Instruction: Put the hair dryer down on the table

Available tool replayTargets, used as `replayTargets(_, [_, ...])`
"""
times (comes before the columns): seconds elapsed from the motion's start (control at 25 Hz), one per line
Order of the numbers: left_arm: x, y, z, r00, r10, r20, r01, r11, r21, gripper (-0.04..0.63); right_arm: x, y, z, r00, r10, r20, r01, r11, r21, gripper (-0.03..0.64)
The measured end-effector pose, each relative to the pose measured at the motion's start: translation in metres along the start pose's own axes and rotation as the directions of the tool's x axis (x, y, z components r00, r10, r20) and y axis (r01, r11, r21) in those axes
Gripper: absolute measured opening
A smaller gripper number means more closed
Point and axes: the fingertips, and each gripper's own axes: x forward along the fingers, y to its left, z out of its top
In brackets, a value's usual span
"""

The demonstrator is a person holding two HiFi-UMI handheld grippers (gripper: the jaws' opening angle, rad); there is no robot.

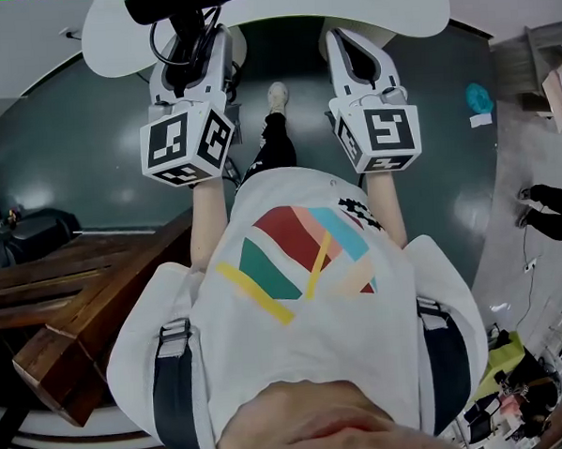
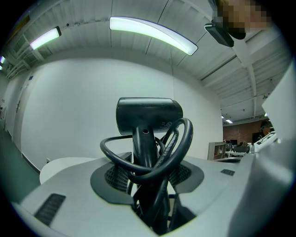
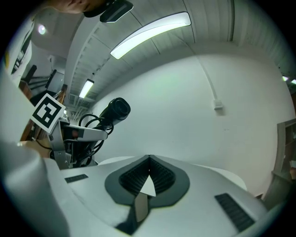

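Dryer (image 2: 149, 115): likely rigid, top-heavy; clamped at handle (image 2: 143, 144) by left gripper (image 2: 149, 178).
Cord (image 2: 181, 141): springy, loose.
Right gripper (image 3: 147, 179): closed, empty.

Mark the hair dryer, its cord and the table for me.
hair dryer (image 2: 149, 115), left gripper view, on the side of its barrel.
cord (image 2: 188, 133), left gripper view, on the right bend of the loop.
table (image 1: 410, 6), head view, on the bare white top near its right edge.

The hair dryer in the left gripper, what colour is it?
Black, the hair dryer and its cord alike; clearest in the left gripper view.
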Motion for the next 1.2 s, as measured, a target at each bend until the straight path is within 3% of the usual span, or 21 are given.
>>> replayTargets(0.4, [0.042, 0.026, 0.008, 1.0, -0.024, 0.01, 0.024, 1.0, -0.014, 0.221, 0.045, -0.007, 0.009, 1.0, -0.006, -0.005, 0.006, 1.0, -0.013, 0.011])
replayTargets(0.56, [0.068, 0.042, 0.007, 1.0, -0.023, 0.004, 0.023, 1.0, -0.003, 0.221, 0.075, -0.011, 0.01, 1.0, 0.013, -0.02, -0.012, 1.0, 0.007, 0.011])
replayTargets(1.04, [0.15, 0.096, 0.006, 1.0, -0.013, -0.024, 0.012, 1.0, -0.027, 0.221, 0.17, -0.027, 0.018, 0.996, 0.009, -0.084, -0.014, 0.998, -0.054, 0.011])
replayTargets(1.2, [0.185, 0.115, 0.008, 1.0, -0.015, -0.022, 0.014, 1.0, -0.026, 0.221, 0.202, -0.037, 0.026, 0.997, -0.024, -0.071, 0.019, 0.998, -0.063, 0.011])
